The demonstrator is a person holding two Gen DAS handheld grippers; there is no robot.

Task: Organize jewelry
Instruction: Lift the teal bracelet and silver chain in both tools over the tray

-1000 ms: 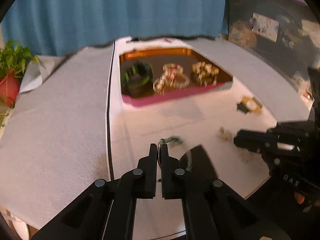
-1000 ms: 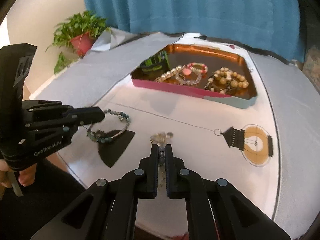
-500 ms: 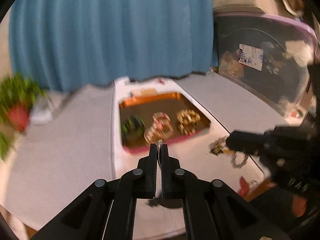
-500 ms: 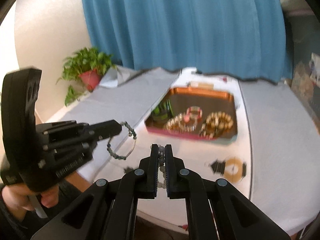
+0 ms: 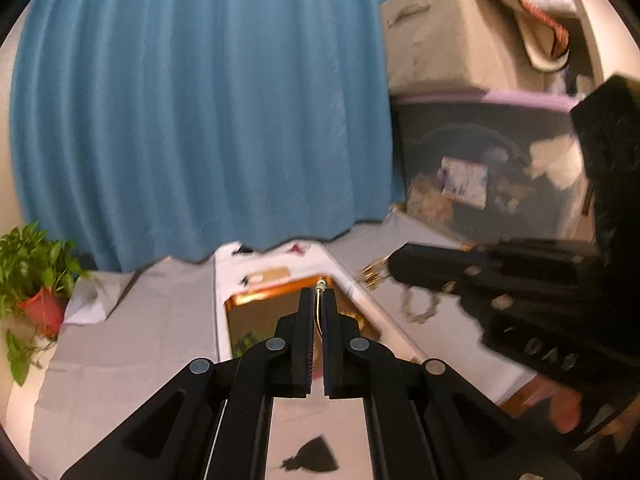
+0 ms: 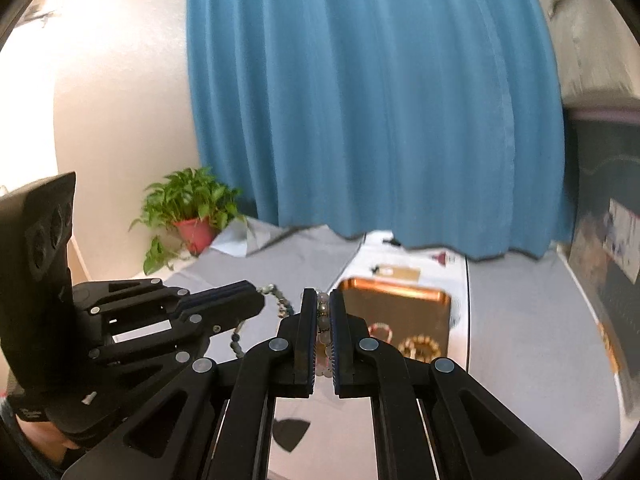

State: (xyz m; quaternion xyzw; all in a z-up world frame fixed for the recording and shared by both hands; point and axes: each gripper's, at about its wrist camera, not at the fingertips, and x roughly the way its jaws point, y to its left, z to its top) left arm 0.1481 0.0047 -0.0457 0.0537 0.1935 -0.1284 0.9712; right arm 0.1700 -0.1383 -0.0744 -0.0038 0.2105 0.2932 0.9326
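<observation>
Left wrist view: left gripper (image 5: 316, 294) clenched on a thin gold wire or chain end (image 5: 319, 304), pinched at the very fingertips; the rest of the piece hidden below the jaws. Held above the table (image 5: 132, 344), aimed over the copper tray (image 5: 280, 298), probably so the piece hangs free and will not snag. Right gripper (image 5: 400, 268) visible across the frame, with a pale chain looping beneath its tip (image 5: 418, 308). Blurred; detail poor.

Right wrist view: right gripper (image 6: 323, 304) clamped on a pale beaded bracelet (image 6: 323, 332), beads stacked between the pads down the finger length. Deep grip likely chosen to stop round beads rolling out. Left gripper (image 6: 256, 300) at the left, a dark green beaded strand (image 6: 280, 304) dangling from its tip. Tray (image 6: 396, 294) ahead on the white mat, already holding a pink bracelet (image 6: 380, 330) and a tan beaded one (image 6: 420, 346). Both carried pieces off the table, short of the tray; likely step: transfer into it.
</observation>
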